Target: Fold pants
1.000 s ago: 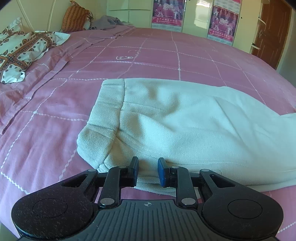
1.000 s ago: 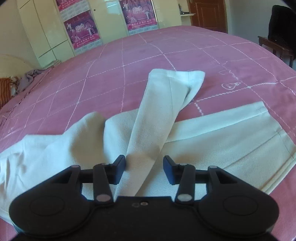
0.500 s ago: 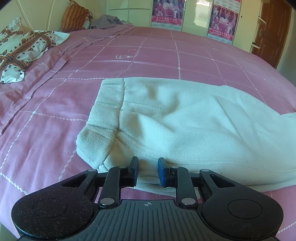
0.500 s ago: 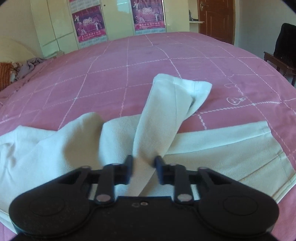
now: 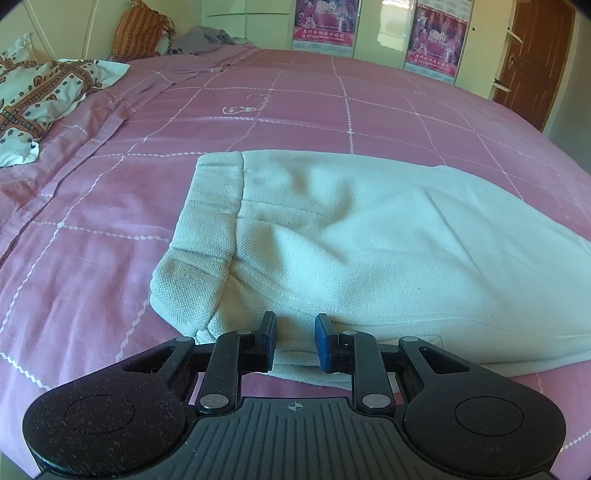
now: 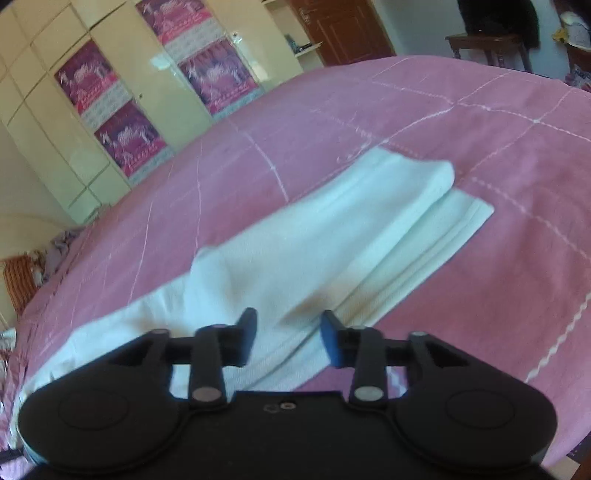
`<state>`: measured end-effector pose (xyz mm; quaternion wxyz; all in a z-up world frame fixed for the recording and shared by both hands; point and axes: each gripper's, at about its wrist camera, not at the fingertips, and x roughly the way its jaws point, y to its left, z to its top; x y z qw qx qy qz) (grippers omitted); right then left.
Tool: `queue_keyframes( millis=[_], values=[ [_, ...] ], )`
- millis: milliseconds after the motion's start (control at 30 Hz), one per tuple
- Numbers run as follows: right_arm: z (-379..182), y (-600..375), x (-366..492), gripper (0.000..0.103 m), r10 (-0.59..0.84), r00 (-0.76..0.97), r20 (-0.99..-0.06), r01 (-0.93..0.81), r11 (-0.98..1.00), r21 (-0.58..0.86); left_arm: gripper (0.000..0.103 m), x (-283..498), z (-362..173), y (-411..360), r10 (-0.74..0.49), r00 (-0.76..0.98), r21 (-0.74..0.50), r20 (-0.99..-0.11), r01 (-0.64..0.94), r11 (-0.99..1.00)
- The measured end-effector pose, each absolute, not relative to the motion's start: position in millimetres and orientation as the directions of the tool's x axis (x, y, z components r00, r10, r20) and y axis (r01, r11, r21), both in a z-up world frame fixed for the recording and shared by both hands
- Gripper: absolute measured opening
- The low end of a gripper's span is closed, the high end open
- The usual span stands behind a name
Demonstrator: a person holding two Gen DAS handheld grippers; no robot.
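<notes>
Cream pants (image 5: pixel 369 240) lie on the pink bed (image 5: pixel 110 258), waistband to the left in the left wrist view. My left gripper (image 5: pixel 295 341) sits at their near edge, its blue pads closed on a fold of cloth beside the waistband. In the right wrist view the two legs (image 6: pixel 332 236) lie one on the other, stretching toward the far right, hems nearly together. My right gripper (image 6: pixel 288 339) hovers over the near part of the legs. Its jaws are opening, and the pads stand clear of the cloth beneath them.
A patterned pillow (image 5: pixel 37 99), an orange cushion (image 5: pixel 136 33) and a grey garment (image 5: pixel 207 38) lie at the head of the bed. A wardrobe with posters (image 6: pixel 122 110) stands beyond the bed. A brown door (image 5: pixel 532 55) and a wooden table (image 6: pixel 487 48) are further off.
The right gripper shut on the crossed upper leg, swung it over onto the lower leg while rolling, and now has its jaws apart. The left gripper has kept still.
</notes>
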<state>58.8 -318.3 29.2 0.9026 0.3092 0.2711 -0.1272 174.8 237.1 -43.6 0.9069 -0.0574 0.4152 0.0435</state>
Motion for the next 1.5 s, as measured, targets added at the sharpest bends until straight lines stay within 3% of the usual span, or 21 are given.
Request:
queue_keyframes(
  millis=[200,300,333,367,400,533,633,700,800,833,900,1033,1067,1133,1167,1300,1500],
  values=[
    [14,-374,58,0.041,-0.09,0.818,-0.568,0.498,0.604,0.622,0.023,172,-45,239,0.026,0.659,-0.081,-0.752,-0.132,0.988],
    [-1,-389,70,0.026,-0.097,0.809,-0.58,0.518,0.586,0.623,0.023,172,-46,239,0.022,0.659,-0.089,-0.752,-0.135,0.987],
    [-3,-392,78,0.013,-0.1,0.8,-0.592,0.526,0.592,0.611,0.023,172,-46,239,0.023,0.659,-0.088,-0.752,-0.135,0.987],
    [-1,-394,87,0.007,-0.091,0.792,-0.604,0.525,0.607,0.597,0.023,172,-46,239,0.023,0.659,-0.087,-0.752,-0.134,0.987],
    [6,-393,95,0.006,-0.087,0.79,-0.607,0.513,0.635,0.577,0.023,172,-46,239,0.024,0.659,-0.087,-0.752,-0.135,0.987],
    [72,-365,94,0.004,-0.097,0.886,-0.454,0.349,0.783,0.515,0.023,172,-46,239,0.026,0.661,-0.084,-0.75,-0.134,0.987],
    [95,-362,69,0.004,-0.11,0.938,-0.327,0.283,0.789,0.545,0.023,171,-47,239,0.027,0.666,-0.086,-0.746,-0.137,0.987],
    [80,-370,59,0.004,-0.148,0.922,-0.358,0.329,0.786,0.523,0.023,169,-47,238,0.026,0.668,-0.088,-0.744,-0.137,0.987],
    [16,-398,69,0.004,-0.108,0.789,-0.605,0.5,0.684,0.531,0.023,169,-47,239,0.023,0.666,-0.088,-0.745,-0.132,0.987],
    [-3,-403,68,0.004,-0.081,0.779,-0.622,0.516,0.646,0.562,0.023,169,-47,239,0.022,0.665,-0.088,-0.747,-0.131,0.987],
    [-8,-405,62,0.004,-0.083,0.81,-0.58,0.496,0.625,0.603,0.023,170,-46,239,0.023,0.662,-0.086,-0.749,-0.132,0.988],
    [-1,-415,71,0.02,-0.104,0.823,-0.558,0.503,0.59,0.632,0.023,170,-46,238,0.028,0.667,-0.088,-0.745,-0.139,0.986],
    [0,-421,71,0.019,-0.121,0.821,-0.558,0.515,0.58,0.631,0.023,169,-46,238,0.028,0.669,-0.089,-0.743,-0.14,0.986],
    [6,-426,83,0.005,-0.122,0.809,-0.576,0.522,0.6,0.606,0.023,169,-46,239,0.028,0.67,-0.09,-0.742,-0.141,0.986],
    [13,-424,91,0.005,-0.121,0.804,-0.582,0.508,0.649,0.567,0.023,169,-46,239,0.027,0.669,-0.091,-0.742,-0.141,0.986],
    [69,-406,110,0.004,-0.109,0.868,-0.485,0.361,0.809,0.463,0.023,170,-46,238,0.028,0.667,-0.09,-0.745,-0.142,0.986],
    [142,-390,107,0.004,-0.052,0.973,-0.226,0.146,0.894,0.423,0.023,168,-47,238,0.031,0.673,-0.091,-0.739,-0.145,0.985]
  ],
)
